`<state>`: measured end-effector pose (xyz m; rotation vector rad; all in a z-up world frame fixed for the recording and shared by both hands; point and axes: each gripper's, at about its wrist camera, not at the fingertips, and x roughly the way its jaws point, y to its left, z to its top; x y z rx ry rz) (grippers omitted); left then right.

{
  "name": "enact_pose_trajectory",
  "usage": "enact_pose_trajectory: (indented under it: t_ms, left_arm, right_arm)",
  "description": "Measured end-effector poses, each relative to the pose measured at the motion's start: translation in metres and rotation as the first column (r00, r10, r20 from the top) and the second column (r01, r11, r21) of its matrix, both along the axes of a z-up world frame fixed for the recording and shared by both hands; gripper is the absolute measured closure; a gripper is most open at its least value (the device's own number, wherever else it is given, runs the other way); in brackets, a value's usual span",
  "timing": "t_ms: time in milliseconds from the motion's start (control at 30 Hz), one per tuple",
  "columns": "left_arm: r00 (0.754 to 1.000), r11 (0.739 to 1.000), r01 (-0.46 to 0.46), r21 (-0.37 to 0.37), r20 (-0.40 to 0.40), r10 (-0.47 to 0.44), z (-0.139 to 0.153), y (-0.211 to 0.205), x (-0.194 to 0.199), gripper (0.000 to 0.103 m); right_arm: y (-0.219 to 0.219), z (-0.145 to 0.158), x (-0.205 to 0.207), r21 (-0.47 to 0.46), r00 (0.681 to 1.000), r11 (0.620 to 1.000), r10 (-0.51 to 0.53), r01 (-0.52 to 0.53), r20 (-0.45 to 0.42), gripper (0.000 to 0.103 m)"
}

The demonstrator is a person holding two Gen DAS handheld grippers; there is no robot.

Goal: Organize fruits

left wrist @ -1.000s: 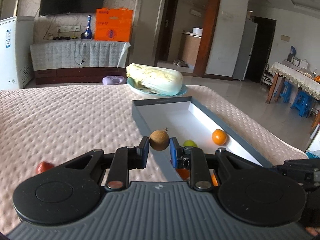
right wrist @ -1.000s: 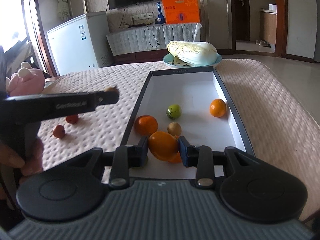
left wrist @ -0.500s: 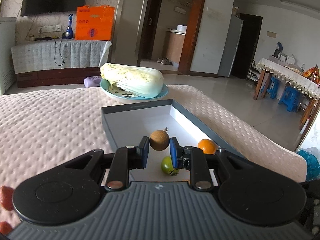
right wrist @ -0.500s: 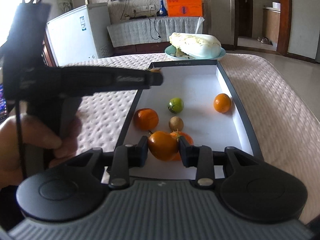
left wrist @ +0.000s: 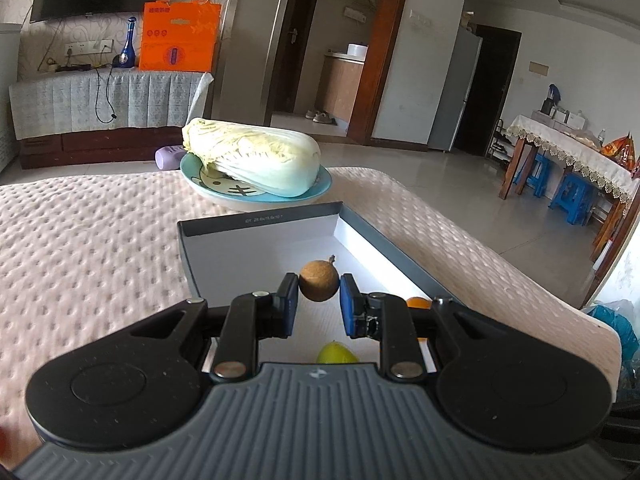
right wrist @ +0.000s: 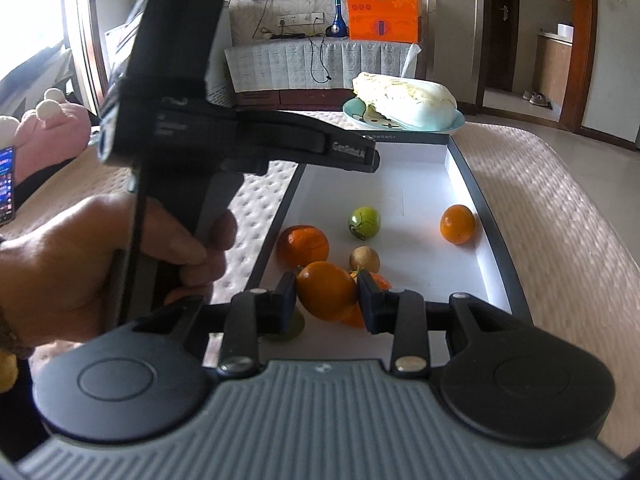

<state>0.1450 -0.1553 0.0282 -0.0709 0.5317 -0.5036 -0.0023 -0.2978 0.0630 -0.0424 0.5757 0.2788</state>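
The left gripper (left wrist: 319,297), clamped on a small brown fruit (left wrist: 319,281), has travelled from the tray's (left wrist: 256,222) near left edge to a position over its white interior. In the right wrist view, the hand (right wrist: 96,264) carrying it has advanced from the left margin toward the tray rim.

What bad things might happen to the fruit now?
The small brown fruit is pinched only at its sides by the left gripper above the tray; it might slip and bounce. The orange in the right gripper hangs over other fruit and may knock them when released.
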Motion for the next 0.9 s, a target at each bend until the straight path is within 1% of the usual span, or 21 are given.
enact_pose_trajectory:
  t_ms: [267,333,400,433,467,567,700,900]
  left_arm:
    - [1.000,1.000,0.003,0.006,-0.004,-0.003,-0.005,-0.007,0.010,0.077]
    - [1.000,1.000,0.000,0.016,-0.008,0.000,-0.006,-0.008,0.012,0.074]
    - [1.000,1.000,0.003,0.023,-0.007,-0.003,-0.006,-0.009,0.012,0.065]
    - [1.000,1.000,0.002,0.027,-0.003,-0.001,-0.006,-0.009,0.011,0.052]
    - [1.000,0.999,-0.004,0.031,0.007,0.004,-0.005,-0.009,0.009,0.045]
    - [0.999,0.999,-0.005,0.031,0.032,0.004,-0.001,-0.007,0.005,0.044]
    - [0.999,0.999,-0.026,0.024,0.033,0.025,0.001,-0.001,0.001,0.044]
    - [0.997,0.998,-0.065,0.020,0.048,0.064,0.011,0.015,-0.021,0.044]
  right_arm:
    - [-0.001,0.000,0.000,0.002,1.000,1.000,-0.006,0.006,-0.002,0.067]
    - [-0.001,0.000,-0.001,0.002,1.000,1.000,-0.009,0.009,-0.002,0.067]
    - [-0.002,0.000,-0.001,0.006,1.000,1.000,-0.014,0.014,0.000,0.067]
    - [-0.002,0.001,-0.001,0.007,1.000,1.000,-0.017,0.017,0.002,0.067]
    - [-0.003,0.001,-0.001,0.007,1.000,1.000,-0.021,0.021,0.004,0.067]
    - [-0.004,0.001,-0.001,0.015,1.000,0.999,-0.030,0.030,0.006,0.067]
    - [-0.005,0.002,-0.004,0.020,0.999,0.999,-0.039,0.038,0.023,0.067]
    - [-0.013,0.006,-0.005,0.022,0.995,0.997,-0.079,0.078,0.066,0.067]
